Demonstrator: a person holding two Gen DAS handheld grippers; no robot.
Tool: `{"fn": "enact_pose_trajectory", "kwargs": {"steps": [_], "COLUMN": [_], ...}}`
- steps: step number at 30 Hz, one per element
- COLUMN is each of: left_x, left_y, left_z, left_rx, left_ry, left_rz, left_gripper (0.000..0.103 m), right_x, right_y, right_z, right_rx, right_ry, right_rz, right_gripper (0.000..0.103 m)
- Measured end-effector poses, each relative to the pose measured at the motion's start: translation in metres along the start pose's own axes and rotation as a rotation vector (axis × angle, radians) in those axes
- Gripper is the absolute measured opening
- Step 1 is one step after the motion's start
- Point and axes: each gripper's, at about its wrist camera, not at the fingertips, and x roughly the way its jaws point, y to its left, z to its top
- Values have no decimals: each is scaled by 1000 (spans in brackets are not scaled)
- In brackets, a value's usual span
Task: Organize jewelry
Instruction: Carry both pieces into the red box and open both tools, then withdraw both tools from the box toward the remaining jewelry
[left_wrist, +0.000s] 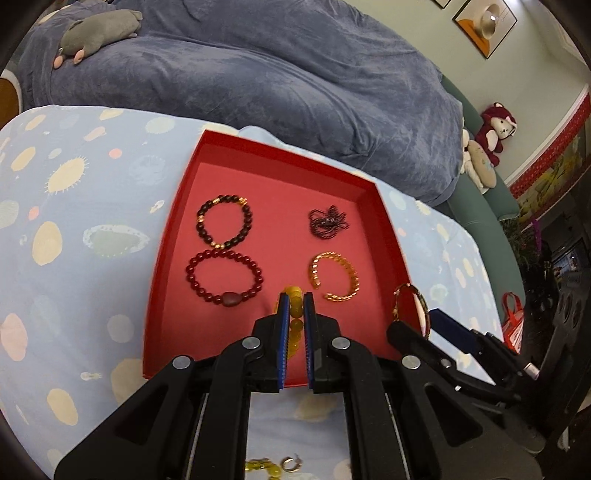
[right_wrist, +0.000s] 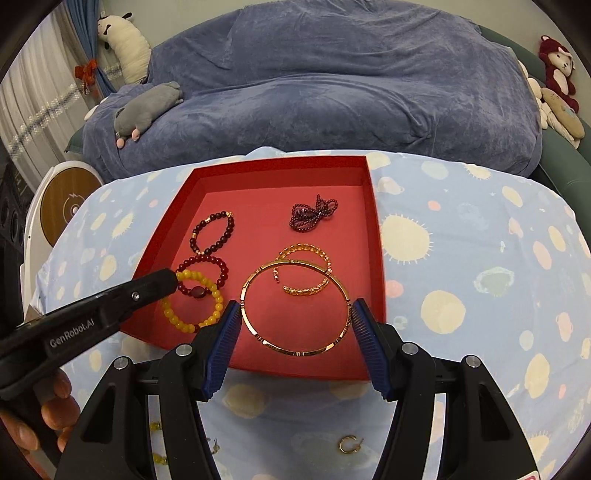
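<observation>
A red tray (left_wrist: 266, 155) (right_wrist: 375, 221) lies on the spotted cloth. In it are a dark bead bracelet (left_wrist: 224, 220) (right_wrist: 214, 230), a red bead bracelet (left_wrist: 225, 277) (right_wrist: 205, 264), a tangled dark bead string (left_wrist: 328, 220) (right_wrist: 313, 213) and an open gold cuff (left_wrist: 335, 275) (right_wrist: 303, 271). My left gripper (left_wrist: 295, 306) is shut on a yellow bead bracelet (left_wrist: 293, 314) (right_wrist: 194, 301) over the tray's near left part. My right gripper (right_wrist: 295, 317) holds a thin gold bangle (right_wrist: 295, 306) (left_wrist: 412, 306) across its width above the tray's near right part.
Small gold hoop earrings (right_wrist: 348, 444) (left_wrist: 291, 463) and yellow pieces (left_wrist: 260, 466) lie on the cloth near me. A blue blanketed bed (right_wrist: 314, 92) with a grey plush (right_wrist: 147, 107) lies behind. A white round device (right_wrist: 66, 206) stands at left.
</observation>
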Motion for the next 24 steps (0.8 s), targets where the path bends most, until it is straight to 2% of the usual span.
{"fn": "enact_pose_trajectory", "kwargs": {"steps": [6,13,15,18,24], "left_x": [12,16,15,13,3], "left_y": [23,23,23,24,20], "left_z": [-7,-13,-13,-13,-8], "left_rx": [28,73,67,57,63], "left_ry": [18,7,1,-16,-41], "left_rz": [92,160,165,175,178], "left_gripper": [7,8,10,21,23], "right_x": [29,47,46,42,27], "right_y": [15,19,18,16,9], "right_z": [1,-3,-4,-4,-1], "right_rx": [-22,-30,-29,-22,-10], "right_ry": [38,69,61,56,31], "right_rz": [3,-5,-14,-18,-19], "right_gripper": [59,60,60,61,61]}}
